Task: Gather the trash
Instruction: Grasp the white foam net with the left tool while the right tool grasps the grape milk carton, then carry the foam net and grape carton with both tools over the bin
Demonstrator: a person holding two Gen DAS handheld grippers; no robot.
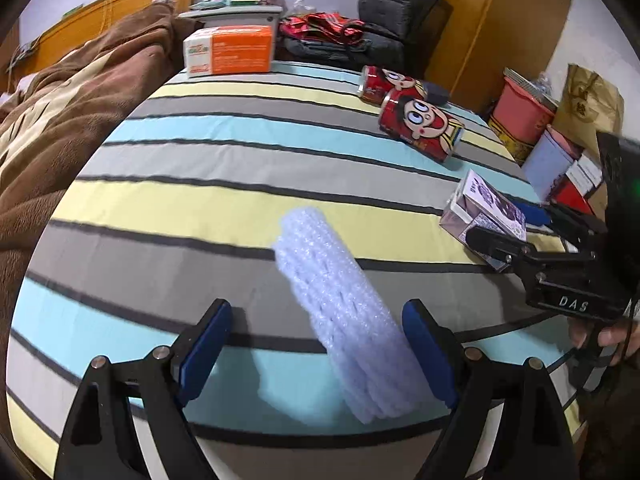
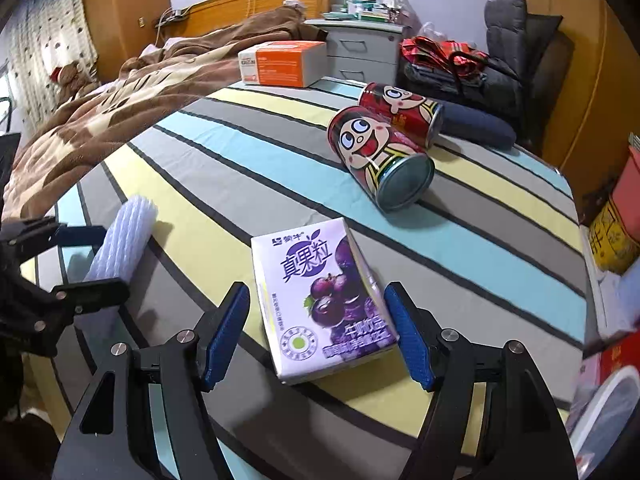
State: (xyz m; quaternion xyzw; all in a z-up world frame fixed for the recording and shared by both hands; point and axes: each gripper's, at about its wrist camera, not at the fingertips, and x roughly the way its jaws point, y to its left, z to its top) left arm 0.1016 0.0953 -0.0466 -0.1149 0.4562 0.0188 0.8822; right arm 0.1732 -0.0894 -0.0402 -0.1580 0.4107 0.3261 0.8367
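Left wrist view: left gripper (image 1: 316, 354) stood open over striped bedsheet (image 1: 200, 184). White foam net sleeve (image 1: 340, 320) lay between blue pads, nearer right pad; contact hard to judge, probably none.

Right wrist view: right gripper (image 2: 316, 332) also spread wide, purple grape drink carton (image 2: 320, 300) lay flat between its pads, gaps both sides. Two red cartoon cans (image 2: 380, 156) lay beyond carton.

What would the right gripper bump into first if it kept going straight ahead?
Most likely the purple grape drink carton. It lies on the striped bed sheet right between the open right gripper fingers, which do not yet squeeze it. The cartoon cans sit farther back.
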